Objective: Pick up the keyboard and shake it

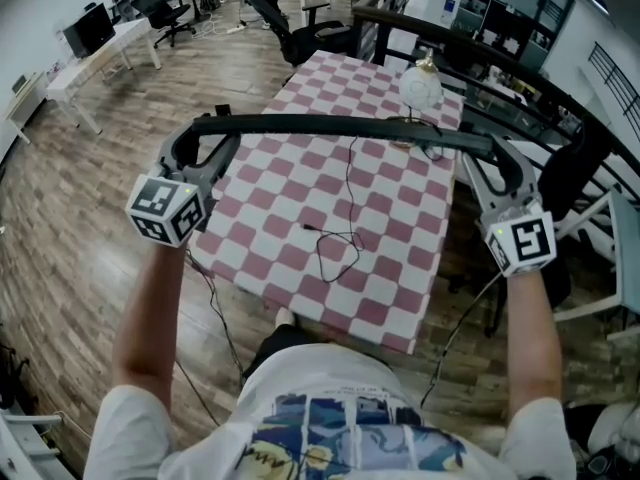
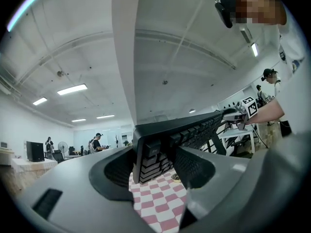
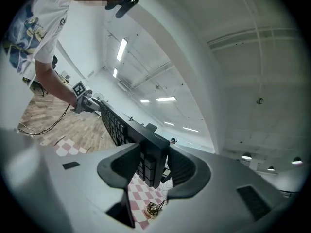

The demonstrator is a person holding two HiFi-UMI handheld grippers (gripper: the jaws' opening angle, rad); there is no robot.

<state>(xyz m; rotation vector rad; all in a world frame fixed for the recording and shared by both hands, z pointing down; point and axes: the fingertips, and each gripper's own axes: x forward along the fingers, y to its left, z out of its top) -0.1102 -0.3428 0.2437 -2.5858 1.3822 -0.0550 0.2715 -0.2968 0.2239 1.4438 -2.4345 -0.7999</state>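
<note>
The left tongs (image 1: 207, 146) and the right tongs (image 1: 497, 160) are each clamping one short end of the keyboard (image 1: 350, 126); in both gripper views the jaws are pressing on its edge from either side; gripping it at both ends is likely keeping so long a thing steady for shaking. The keyboard is hanging clear above the desk (image 1: 400, 218), running across the upper middle of the head view, while its cable (image 1: 330, 231) is trailing down onto the checked cloth; a white globe-shaped thing (image 1: 421, 86) is sitting at the desk's far end, upper right. The left forearm (image 1: 150, 308) and the right forearm (image 1: 535, 338) are reaching forward from the bottom of the frame, spread wide, with the tongs pointing roughly level.
</note>
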